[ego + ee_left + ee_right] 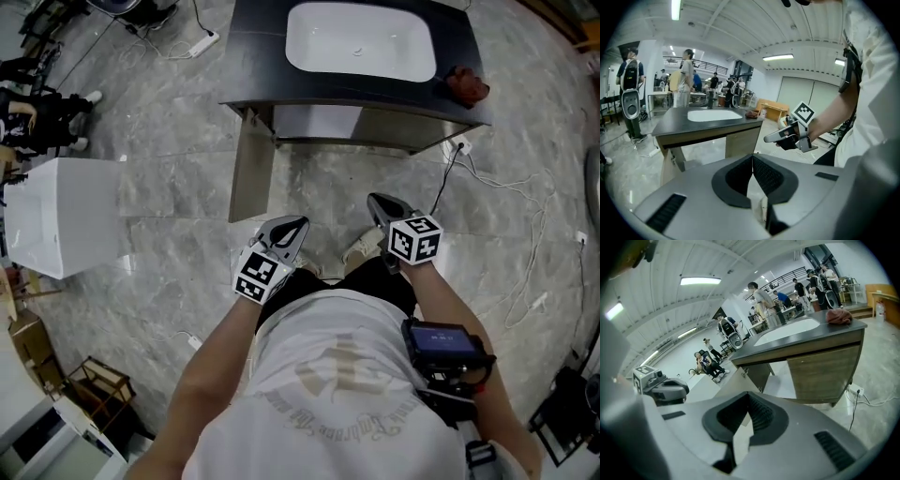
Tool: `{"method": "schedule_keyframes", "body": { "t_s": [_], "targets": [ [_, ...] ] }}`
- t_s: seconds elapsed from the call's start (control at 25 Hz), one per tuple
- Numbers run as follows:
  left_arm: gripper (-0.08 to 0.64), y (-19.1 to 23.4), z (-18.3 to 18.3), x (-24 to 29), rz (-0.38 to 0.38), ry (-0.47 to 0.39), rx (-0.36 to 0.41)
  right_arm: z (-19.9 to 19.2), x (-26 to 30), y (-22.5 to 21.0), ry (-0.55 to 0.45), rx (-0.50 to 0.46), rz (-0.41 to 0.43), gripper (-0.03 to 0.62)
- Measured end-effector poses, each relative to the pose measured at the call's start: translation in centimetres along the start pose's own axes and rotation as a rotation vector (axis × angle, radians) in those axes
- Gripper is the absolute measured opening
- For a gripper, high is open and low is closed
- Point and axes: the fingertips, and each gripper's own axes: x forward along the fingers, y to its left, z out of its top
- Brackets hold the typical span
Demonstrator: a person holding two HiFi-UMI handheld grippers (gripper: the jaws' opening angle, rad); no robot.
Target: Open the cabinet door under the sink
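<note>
The sink cabinet (253, 56) has a dark top and a white basin (361, 39). Its left door (251, 169) stands swung out toward me, and the right door (825, 373) is closed. The open door (724, 385) also appears in the right gripper view. Both grippers hang close to my body, well short of the cabinet. My left gripper (292, 228) is shut with nothing in it, its pads meeting (752, 161). My right gripper (378, 201) is shut and empty too (746, 404). Each gripper shows in the other's view: the right gripper (772, 137) and the left gripper (663, 389).
A red cloth (466, 86) lies on the counter's right corner. A white box (66, 216) stands on the floor at left. Cables (506, 187) run from a plug (459, 146) by the cabinet's right leg. People (686, 77) stand beyond the sink.
</note>
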Motion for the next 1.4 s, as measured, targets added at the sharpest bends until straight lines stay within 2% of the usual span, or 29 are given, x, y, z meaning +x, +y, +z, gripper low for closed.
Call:
{"method": "schedule_keyframes", "body": {
  "t_s": [0.12, 0.24, 0.48, 0.6, 0.76, 1.0, 1.2, 1.4],
  "targets": [
    [0.011, -3.0, 2.2, 4.2, -0.041, 0.009, 0.019, 0.8, -2.7, -4.1, -0.039, 0.062, -0.013, 0.014],
    [0.011, -5.5, 4.5, 8.1, -0.078, 0.004, -0.002, 2.1, -5.3, -7.4, -0.09, 0.103, -0.015, 0.014],
    [0.009, -6.6, 6.5, 13.4, -0.093, 0.026, -0.026, 3.0, -8.5, -11.8, -0.151, 0.144, -0.028, 0.014],
    [0.011, -6.5, 6.2, 15.6, -0.095, 0.064, -0.048, 2.6, -9.7, -13.8, -0.159, 0.165, -0.052, 0.014],
    [0.011, -6.5, 5.7, 18.7, -0.135, 0.127, -0.028, 1.3, -10.4, -16.0, -0.171, 0.219, -0.086, 0.014],
    [0.011, -4.8, 4.1, 22.9, -0.201, 0.188, -0.011, -0.9, -9.6, -18.7, -0.212, 0.323, -0.184, 0.014],
    [0.011, -2.1, 2.7, 25.6, -0.214, 0.194, -0.075, -2.5, -8.1, -20.2, -0.209, 0.341, -0.241, 0.014],
    [0.009, 0.8, 0.3, 26.4, -0.237, 0.198, -0.088, -3.8, -6.6, -19.7, -0.221, 0.358, -0.275, 0.014]
  ]
}}
